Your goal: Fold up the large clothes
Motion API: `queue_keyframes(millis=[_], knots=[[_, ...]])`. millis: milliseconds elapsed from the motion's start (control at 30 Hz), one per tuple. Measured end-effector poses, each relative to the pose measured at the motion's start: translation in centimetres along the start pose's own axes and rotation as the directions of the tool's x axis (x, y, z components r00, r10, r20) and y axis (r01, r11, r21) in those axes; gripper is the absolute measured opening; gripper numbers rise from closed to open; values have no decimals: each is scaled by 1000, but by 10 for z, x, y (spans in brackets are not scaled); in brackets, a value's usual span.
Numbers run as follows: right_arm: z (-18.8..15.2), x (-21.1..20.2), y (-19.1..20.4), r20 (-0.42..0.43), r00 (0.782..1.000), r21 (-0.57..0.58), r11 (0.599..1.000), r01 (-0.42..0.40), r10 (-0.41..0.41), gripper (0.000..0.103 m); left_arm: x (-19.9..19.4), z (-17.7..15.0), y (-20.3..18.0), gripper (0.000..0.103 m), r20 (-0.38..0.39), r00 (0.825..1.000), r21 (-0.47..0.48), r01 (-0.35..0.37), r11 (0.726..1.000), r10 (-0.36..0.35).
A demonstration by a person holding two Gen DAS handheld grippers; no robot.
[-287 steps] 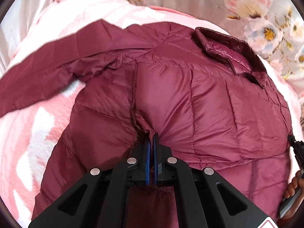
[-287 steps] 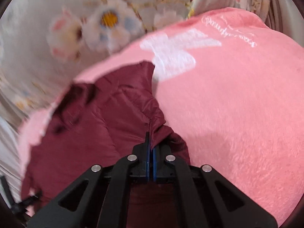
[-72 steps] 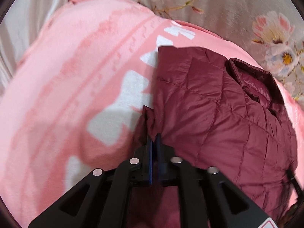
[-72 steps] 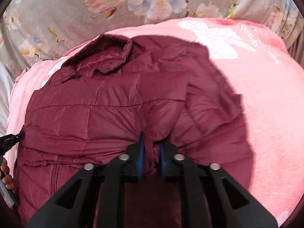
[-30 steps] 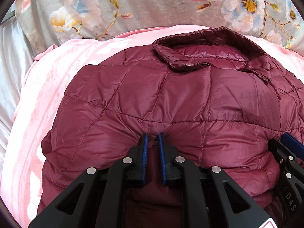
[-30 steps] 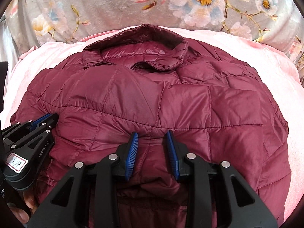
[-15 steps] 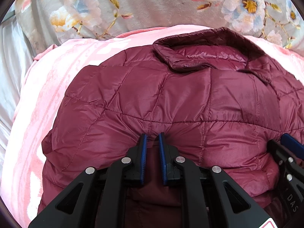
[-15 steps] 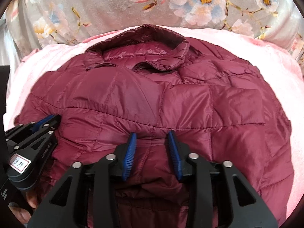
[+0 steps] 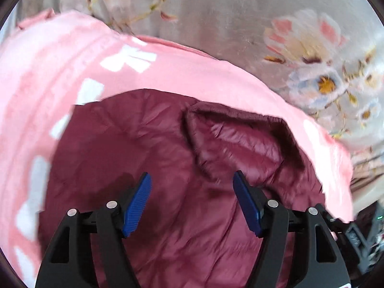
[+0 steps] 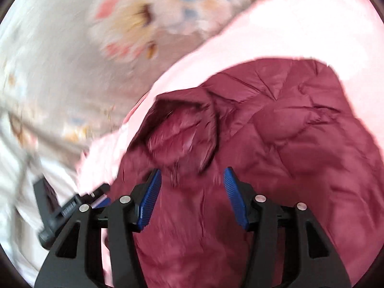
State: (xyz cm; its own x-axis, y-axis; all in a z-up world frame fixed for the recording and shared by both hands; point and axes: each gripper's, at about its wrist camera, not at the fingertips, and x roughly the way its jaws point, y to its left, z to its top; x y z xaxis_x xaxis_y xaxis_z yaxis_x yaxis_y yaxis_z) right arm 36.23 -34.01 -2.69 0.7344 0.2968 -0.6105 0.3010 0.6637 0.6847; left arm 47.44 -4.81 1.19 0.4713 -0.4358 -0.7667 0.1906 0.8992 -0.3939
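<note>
A grey sheet (image 9: 228, 19) printed with pale flowers fills the background, and both views are smeared with blur. On top of it lies a pink blanket (image 9: 72, 55) with white patches, which takes up the left and upper part of the left view and the upper right of the right view (image 10: 300, 24). The dark red padded jacket (image 9: 134, 148) lies on that blanket in a compact bundle, its quilted back facing up and its collar (image 9: 240, 144) at the end away from the camera. In the right view the jacket (image 10: 300, 132) fills the middle and right, with the collar (image 10: 182, 129) towards its left edge, close to the blanket's border.

The left gripper (image 9: 192, 196) is over the jacket with its blue-padded jaws spread wide and nothing between them. The right gripper (image 10: 192, 192) is likewise spread wide over the fabric just below the collar, holding nothing. Whether either one touches the fabric cannot be told. The left gripper also shows as a black shape (image 10: 69, 208) at the left edge of the right view
</note>
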Motion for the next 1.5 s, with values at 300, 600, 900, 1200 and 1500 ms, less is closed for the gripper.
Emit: queue_keyframes(millis=[300,600,900,1200,1500], knots=[[-5,43,15,-20,995,-132,986,98,-102,10,60,-2,-10,2,-110,993,34,-28,999,32],[-28,51,22,87,954,-383,874,299,-288,8,60,-36,-10,1,18,994,213,-114,970,112],[-24,48,14,95,968,-368,895,250,-231,9,32,-3,13,3,-19,982,-1,189,982,-189],[-22,41,8,87,984,-341,923,178,-157,10,65,-1,25,19,-97,954,-192,261,946,-283],[-22,40,6,84,986,-342,925,167,-147,10,51,-5,31,30,-89,973,-183,194,964,-213]])
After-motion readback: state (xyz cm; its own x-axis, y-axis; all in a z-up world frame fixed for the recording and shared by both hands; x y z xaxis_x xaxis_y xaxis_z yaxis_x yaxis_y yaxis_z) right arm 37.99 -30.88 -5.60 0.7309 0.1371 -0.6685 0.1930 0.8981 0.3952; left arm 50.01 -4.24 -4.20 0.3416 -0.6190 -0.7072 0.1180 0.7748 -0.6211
